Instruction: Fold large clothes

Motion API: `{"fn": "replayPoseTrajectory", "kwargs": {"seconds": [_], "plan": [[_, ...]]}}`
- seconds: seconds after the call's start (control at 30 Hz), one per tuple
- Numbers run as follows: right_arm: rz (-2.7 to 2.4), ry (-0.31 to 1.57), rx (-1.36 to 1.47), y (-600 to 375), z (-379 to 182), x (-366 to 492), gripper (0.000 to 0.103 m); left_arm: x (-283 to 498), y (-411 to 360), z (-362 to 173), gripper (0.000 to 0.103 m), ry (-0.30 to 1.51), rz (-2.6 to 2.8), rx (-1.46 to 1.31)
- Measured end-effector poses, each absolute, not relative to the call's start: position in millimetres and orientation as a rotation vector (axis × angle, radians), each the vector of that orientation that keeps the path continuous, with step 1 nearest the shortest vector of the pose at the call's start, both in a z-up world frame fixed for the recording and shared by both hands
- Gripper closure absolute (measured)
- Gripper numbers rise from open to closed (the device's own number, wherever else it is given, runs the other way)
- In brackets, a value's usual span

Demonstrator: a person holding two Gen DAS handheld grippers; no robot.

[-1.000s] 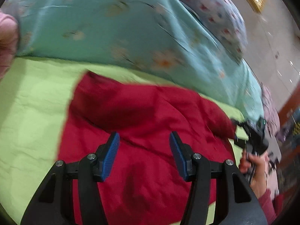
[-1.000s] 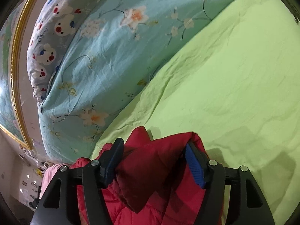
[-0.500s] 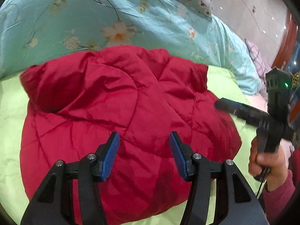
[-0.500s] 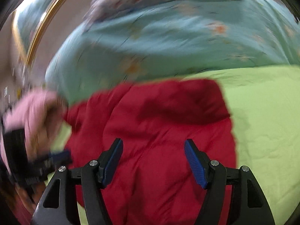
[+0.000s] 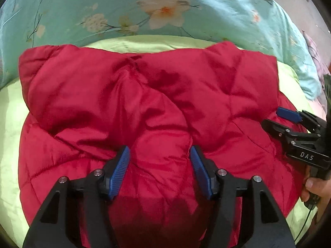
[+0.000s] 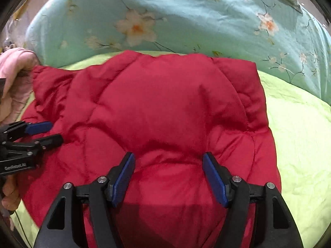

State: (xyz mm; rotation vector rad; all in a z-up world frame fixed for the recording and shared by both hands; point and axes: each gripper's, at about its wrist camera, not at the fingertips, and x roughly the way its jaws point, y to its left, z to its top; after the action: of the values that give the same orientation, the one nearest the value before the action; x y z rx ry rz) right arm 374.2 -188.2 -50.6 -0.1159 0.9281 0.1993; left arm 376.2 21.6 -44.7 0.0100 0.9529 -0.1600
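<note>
Over the near half of the red padded jacket (image 5: 157, 107) both grippers hang with fingers parted: left gripper (image 5: 159, 169) just widened, right gripper (image 6: 168, 178) too, neither pinching cloth. Folded, the jacket lies on the green bedsheet (image 6: 300, 136); beyond sits a floral teal quilt (image 6: 186, 14).

Soft even light, fisheye-bent edges, slight blur.

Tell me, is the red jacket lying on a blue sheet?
No, the red jacket lies on a light green sheet; the blue flowered bedding sits behind it.
</note>
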Motion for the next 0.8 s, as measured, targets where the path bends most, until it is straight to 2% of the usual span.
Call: {"fn": "replayPoseTrajectory", "kwargs": {"seconds": [0.2, 0.33, 0.63, 0.8], "plan": [[0.151, 0.97, -0.028, -213, -63, 405, 0.026, 401, 68, -47, 0.048, 0.961, -0.021, -0.086], [0.14, 0.987, 0.03, -227, -70, 420, 0.026, 416, 108, -55, 0.06, 0.979, 0.019, -0.158], [0.132, 0.988, 0.24, -265, -86, 442, 0.025, 424, 129, -72, 0.059, 0.974, 0.044, -0.204], [0.121, 0.975, 0.227, -267, -89, 440, 0.025, 423, 128, -72, 0.058, 0.975, 0.056, -0.186]]}}
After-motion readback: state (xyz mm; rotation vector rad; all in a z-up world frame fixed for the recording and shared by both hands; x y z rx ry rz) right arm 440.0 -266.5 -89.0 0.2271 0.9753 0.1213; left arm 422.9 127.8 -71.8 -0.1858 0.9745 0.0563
